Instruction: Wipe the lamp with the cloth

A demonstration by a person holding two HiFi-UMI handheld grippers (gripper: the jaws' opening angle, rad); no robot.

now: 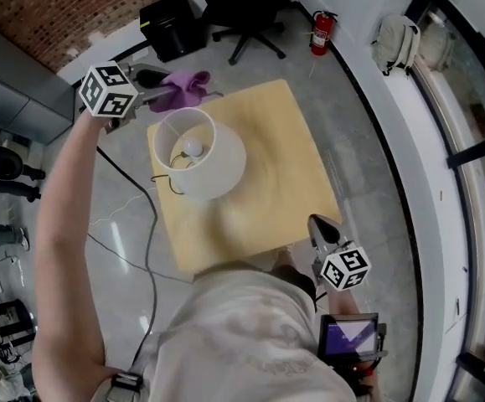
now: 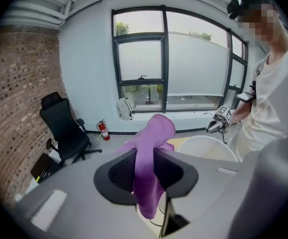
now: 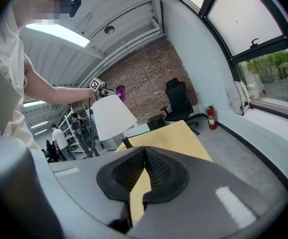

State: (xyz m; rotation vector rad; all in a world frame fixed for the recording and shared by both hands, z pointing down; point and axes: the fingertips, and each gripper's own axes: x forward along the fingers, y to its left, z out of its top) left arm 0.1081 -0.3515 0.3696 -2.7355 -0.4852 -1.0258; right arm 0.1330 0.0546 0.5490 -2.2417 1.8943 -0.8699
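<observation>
My left claw is clamped on the purple cloth, just beyond the far rim of the white lamp, which stands on the yellow table. My right claw is closed on nothing at the table's near edge. Past the table, well apart, are an office chair, a fire extinguisher and a backpack.

Brick wall and tall windows.
Glossy grey floor, black office chair, red fire extinguisher against the white wall, pale square wooden table.
</observation>
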